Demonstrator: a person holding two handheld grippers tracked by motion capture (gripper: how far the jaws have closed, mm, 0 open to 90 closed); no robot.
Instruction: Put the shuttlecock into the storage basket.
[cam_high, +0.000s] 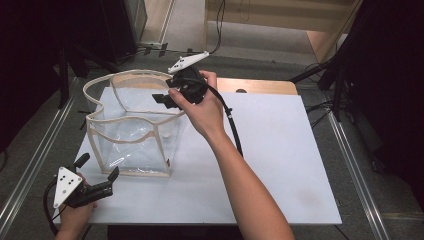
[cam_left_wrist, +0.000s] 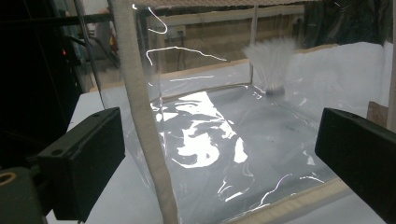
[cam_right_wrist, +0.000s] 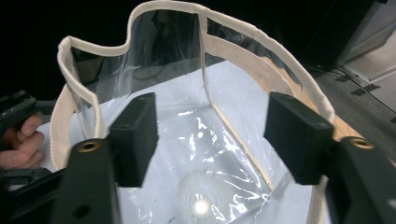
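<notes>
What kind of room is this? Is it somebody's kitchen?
Probably not a kitchen; it looks like a lab or workshop for recording. A plain white table stands among dark stands and floor cables, and a person holds a gripper over a clear bag.

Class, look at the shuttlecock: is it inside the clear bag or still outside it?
Inside. The shuttlecock sits on the bag's bottom, seen from above through the open top, below the right tongs' open jaws.

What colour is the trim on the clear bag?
Beige trim along the clear bag, best seen in the right gripper view.
</notes>
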